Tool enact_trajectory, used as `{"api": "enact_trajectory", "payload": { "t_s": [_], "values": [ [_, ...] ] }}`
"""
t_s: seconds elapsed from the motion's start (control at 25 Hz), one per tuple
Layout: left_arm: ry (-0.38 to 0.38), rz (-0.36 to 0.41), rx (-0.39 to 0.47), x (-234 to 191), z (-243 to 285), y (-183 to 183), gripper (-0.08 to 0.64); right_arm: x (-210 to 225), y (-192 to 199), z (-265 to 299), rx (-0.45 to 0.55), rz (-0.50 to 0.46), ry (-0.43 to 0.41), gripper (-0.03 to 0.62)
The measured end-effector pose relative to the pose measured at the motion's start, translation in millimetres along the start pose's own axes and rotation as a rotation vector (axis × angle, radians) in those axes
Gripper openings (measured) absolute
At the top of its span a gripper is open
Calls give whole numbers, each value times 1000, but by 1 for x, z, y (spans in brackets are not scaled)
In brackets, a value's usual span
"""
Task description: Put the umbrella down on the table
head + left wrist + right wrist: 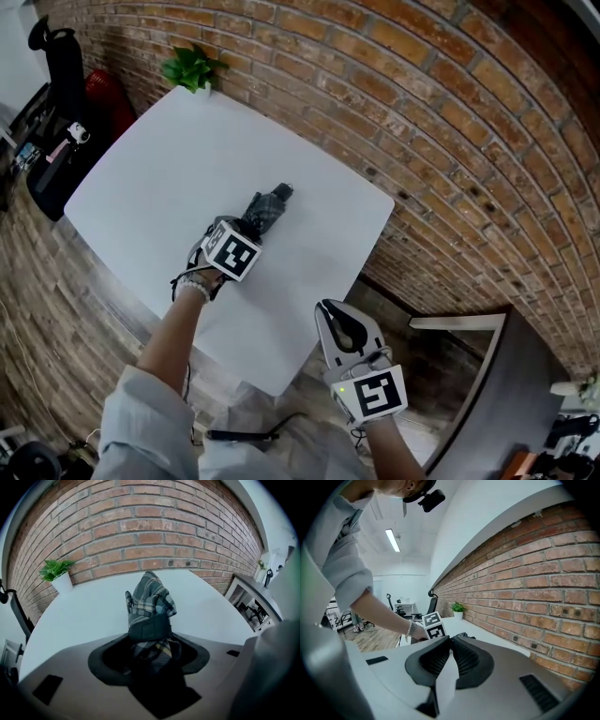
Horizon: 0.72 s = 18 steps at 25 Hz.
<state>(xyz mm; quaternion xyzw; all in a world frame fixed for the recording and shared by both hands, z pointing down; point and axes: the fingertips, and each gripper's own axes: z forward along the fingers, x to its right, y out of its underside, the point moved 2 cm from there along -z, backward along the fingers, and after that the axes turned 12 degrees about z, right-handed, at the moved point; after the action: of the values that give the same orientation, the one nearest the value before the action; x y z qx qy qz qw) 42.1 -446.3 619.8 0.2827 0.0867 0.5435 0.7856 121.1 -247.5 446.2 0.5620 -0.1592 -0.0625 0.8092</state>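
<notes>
Umbrella (270,206), folded plaid fabric, on white table (187,159); left gripper (151,653) spread around it.

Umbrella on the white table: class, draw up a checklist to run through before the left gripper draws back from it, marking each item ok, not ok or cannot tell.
1. Umbrella lies on the table: ok, its far end rests on the top.
2. Handle end is down too: cannot tell, the left gripper covers it.
3. Left jaws are off the fabric: ok, they stand wide with the umbrella between them and a gap on each side.
4. Strap is closed around the folds: ok.
5. Umbrella is well inside the table's edges: ok.
6. Right gripper is out of the way: ok, shut, empty, off the table's near corner.
</notes>
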Motion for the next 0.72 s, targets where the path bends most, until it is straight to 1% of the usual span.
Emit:
{"api": "enact_trajectory", "payload": {
  "t_s": [0.12,0.2,0.4,0.52,0.64,0.72],
  "values": [
    [-20,3,23,1,-5,-2,267,-4,-1,3,14,-3,-14,53],
    [-36,5,58,1,-11,-4,268,-7,0,4,13,-1,-20,54],
    [-69,-53,129,-1,-30,-2,267,-13,-2,4,0,-6,-27,53],
    [-88,-70,169,1,-46,-3,262,-17,-5,3,2,-12,-34,54],
    [-134,-85,222,1,-68,-5,199,-22,-11,2,19,-22,-45,54],
    [-183,-82,260,1,-85,-6,165,-27,-17,1,34,-28,-55,54]
  ]
}}
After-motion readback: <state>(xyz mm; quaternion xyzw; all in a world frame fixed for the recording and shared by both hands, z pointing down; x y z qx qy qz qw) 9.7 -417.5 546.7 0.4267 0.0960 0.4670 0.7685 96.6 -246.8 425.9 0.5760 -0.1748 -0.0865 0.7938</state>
